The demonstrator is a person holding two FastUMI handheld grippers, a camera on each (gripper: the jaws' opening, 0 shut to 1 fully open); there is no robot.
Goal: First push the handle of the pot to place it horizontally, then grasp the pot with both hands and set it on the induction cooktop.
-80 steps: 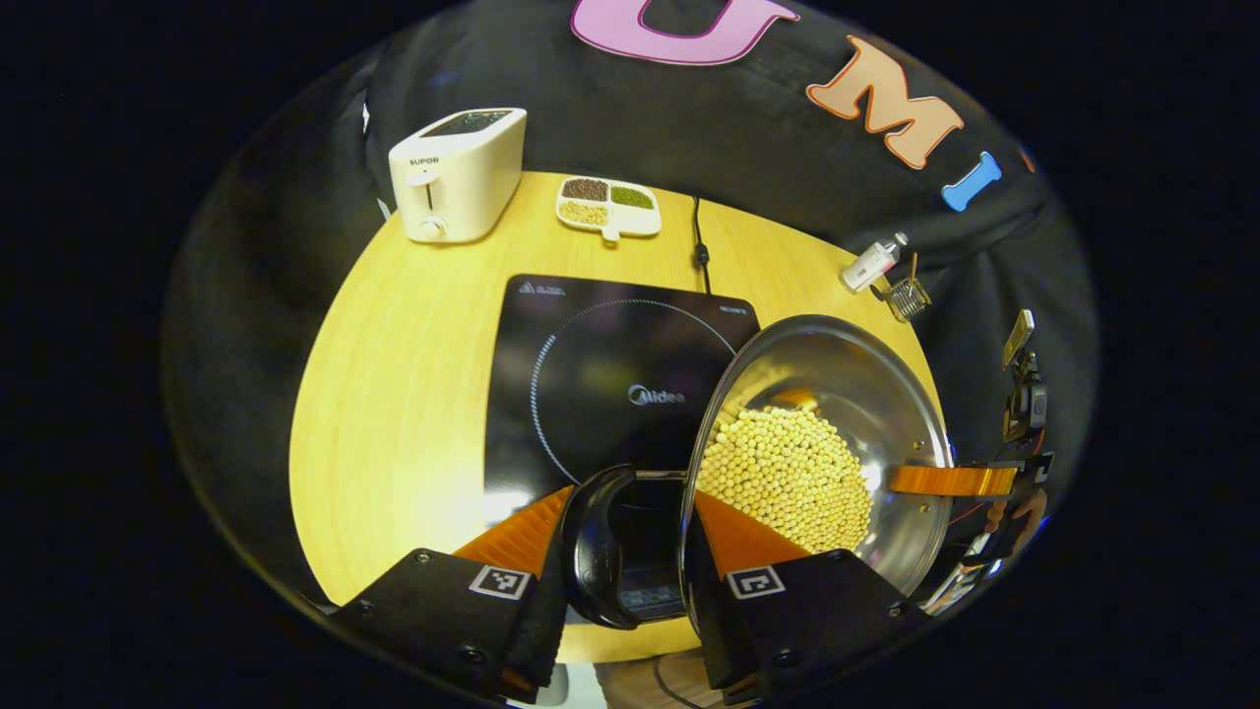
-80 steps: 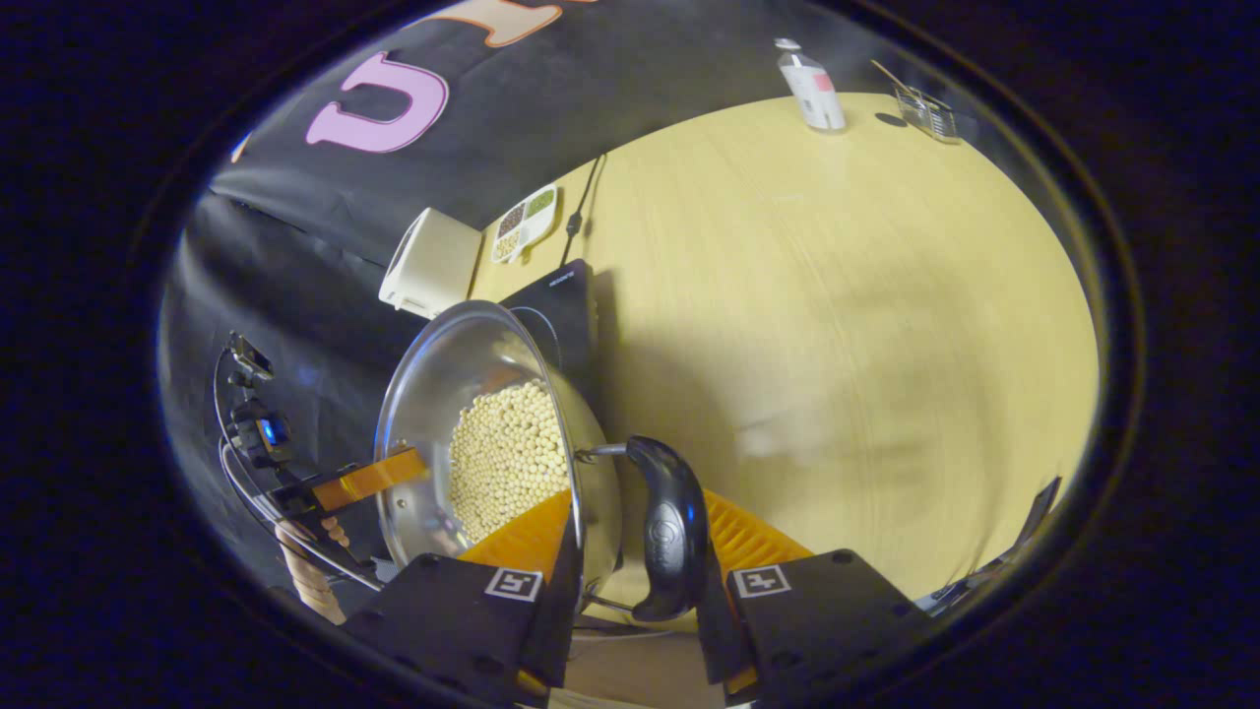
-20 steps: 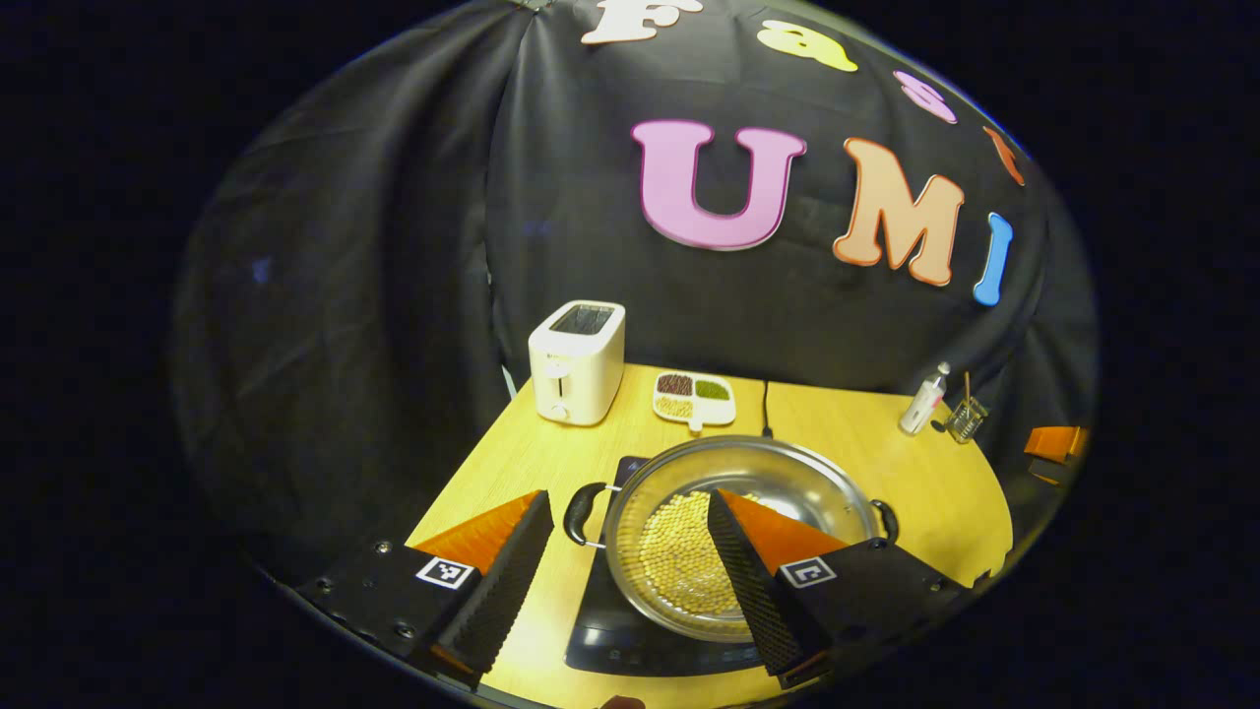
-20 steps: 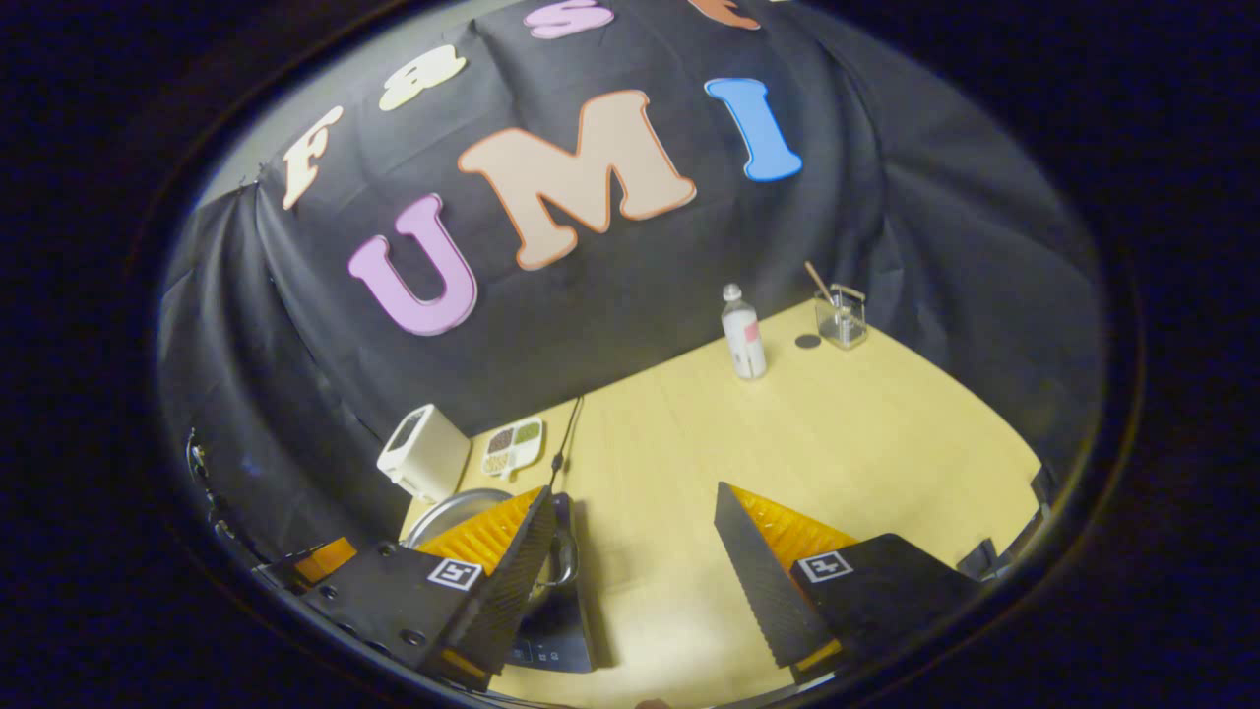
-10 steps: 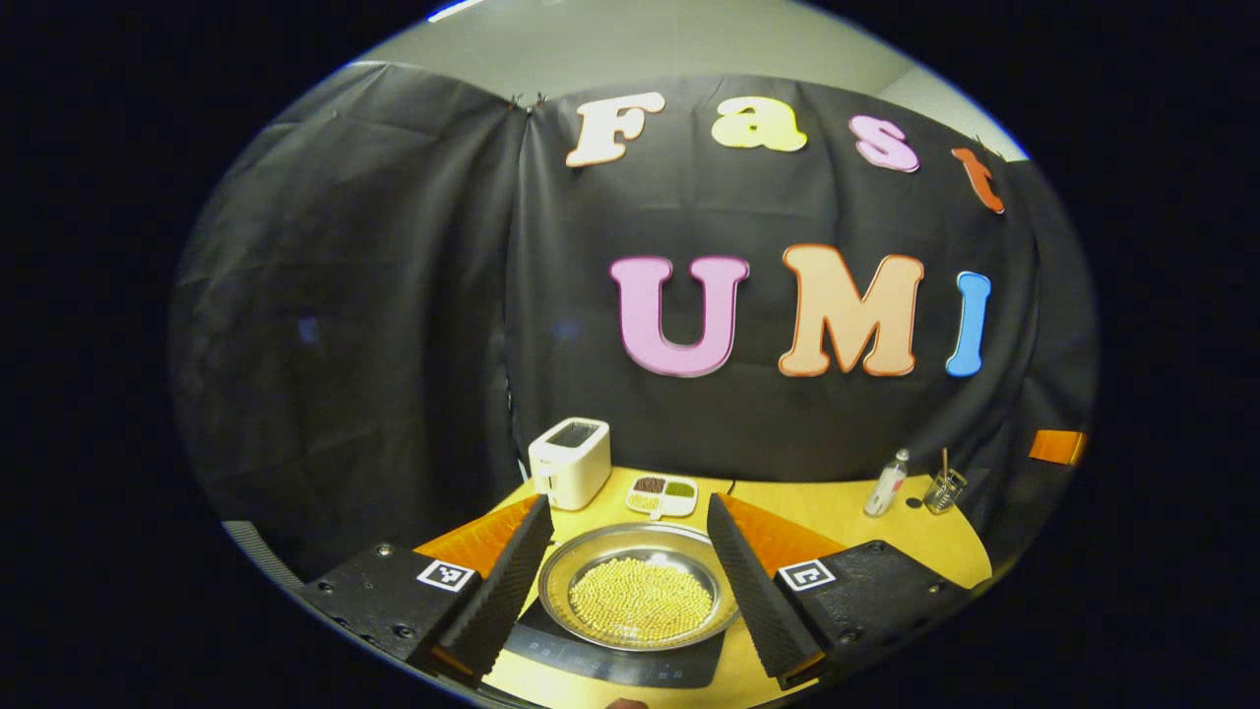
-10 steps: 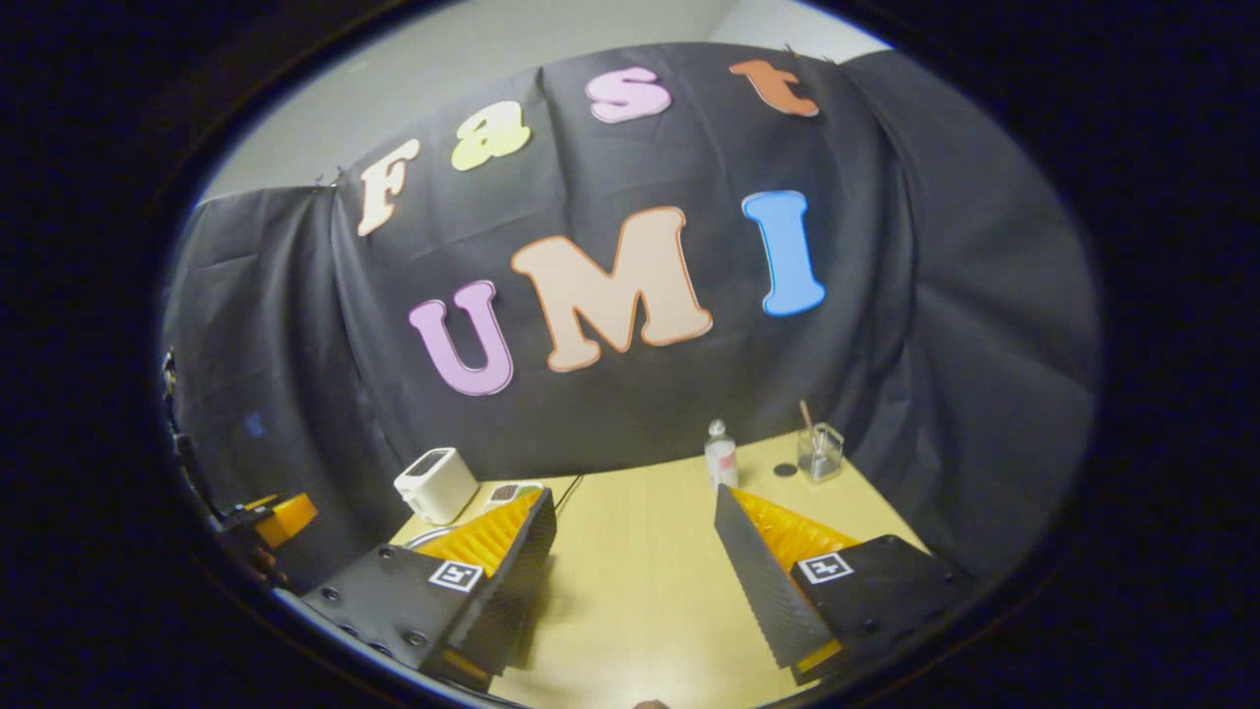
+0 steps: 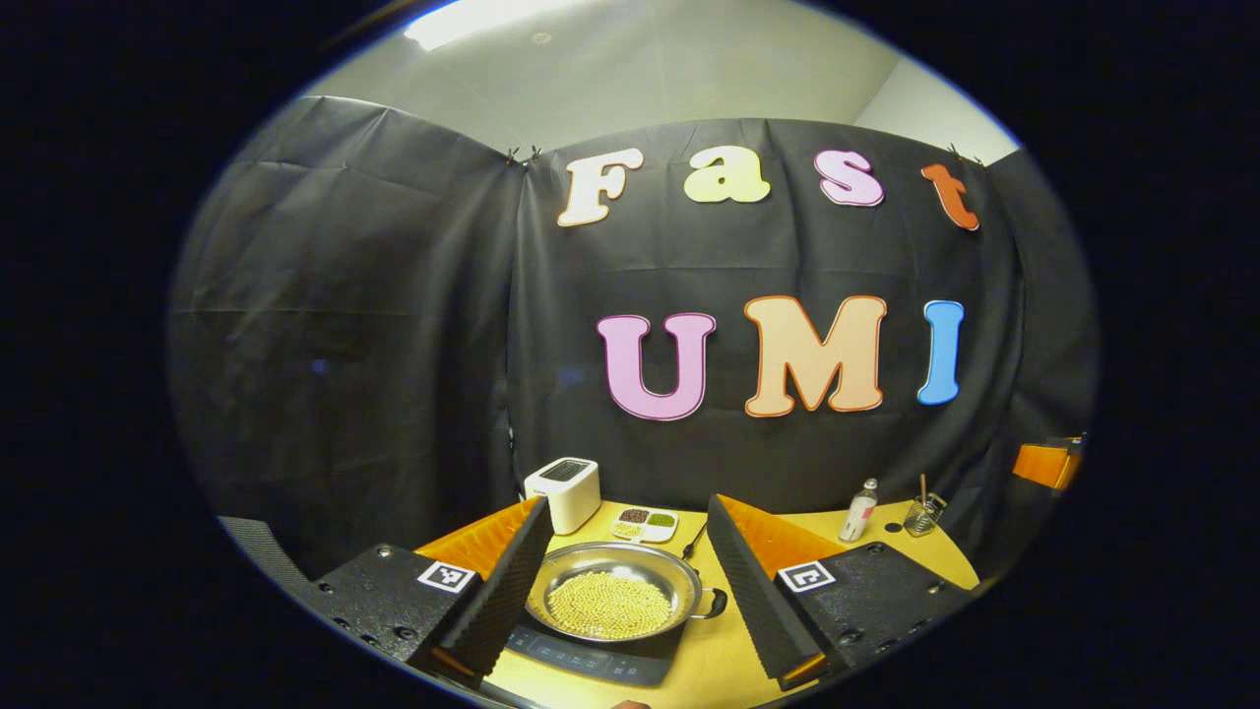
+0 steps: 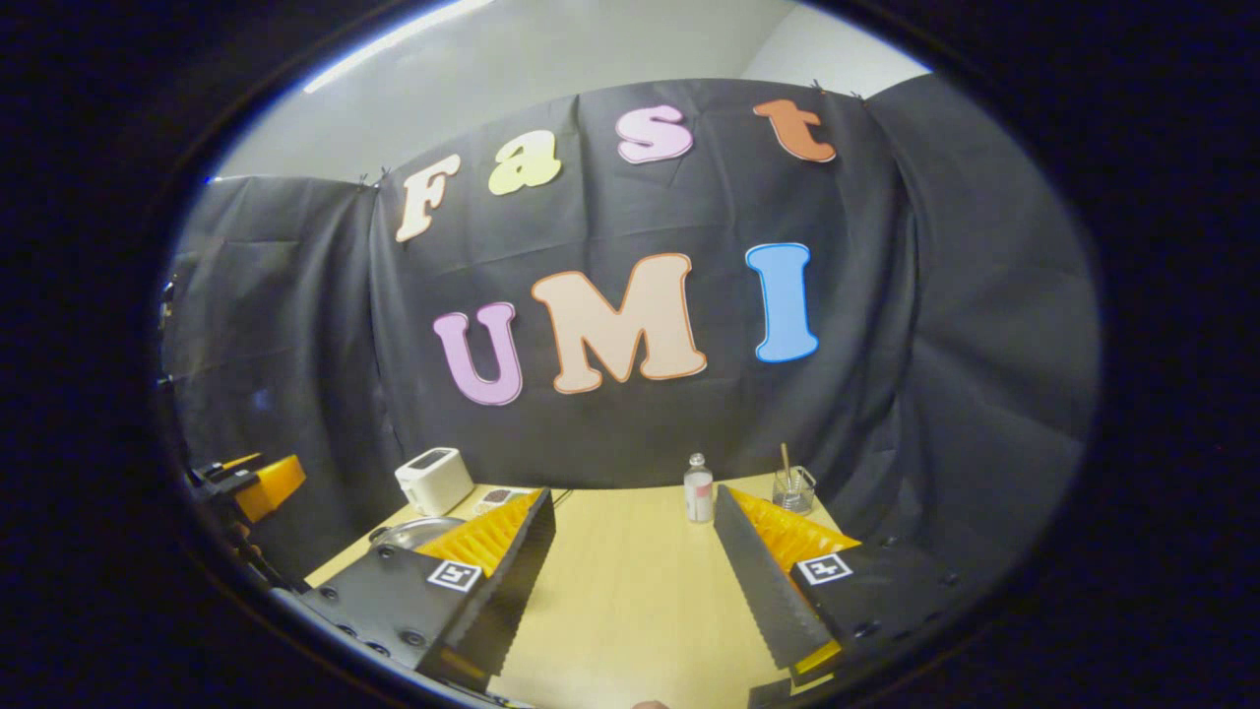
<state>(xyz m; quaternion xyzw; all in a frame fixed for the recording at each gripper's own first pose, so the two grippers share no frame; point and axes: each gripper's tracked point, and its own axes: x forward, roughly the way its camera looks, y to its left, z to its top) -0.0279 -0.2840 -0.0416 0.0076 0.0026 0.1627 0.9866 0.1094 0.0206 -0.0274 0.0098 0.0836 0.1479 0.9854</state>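
A steel pot (image 7: 612,586) full of pale beans rests on the black induction cooktop (image 7: 591,658) on the wooden table. Its black right handle (image 7: 717,602) points sideways. In the left gripper view my left gripper (image 7: 626,537) is open, held well back and above the pot, with nothing between its fingers. A sliver of the pot's rim (image 8: 406,532) peeks out behind the left finger in the right gripper view. My right gripper (image 8: 634,510) is open too, over bare table (image 8: 630,581) to the right of the pot. The other gripper (image 8: 258,484) hangs at the far left there.
A white toaster (image 7: 562,492) and a divided dish of grains (image 7: 644,524) stand behind the cooktop. A small bottle (image 7: 858,511) and a glass holder with a stick (image 7: 921,512) sit at the table's back right. The cooktop's cord (image 7: 693,540) runs to the back.
Four seconds ago both grippers were shut on the pot's handles, carrying it. The pot now rests on the cooktop, and both grippers have opened and pulled back and up, away from the table.
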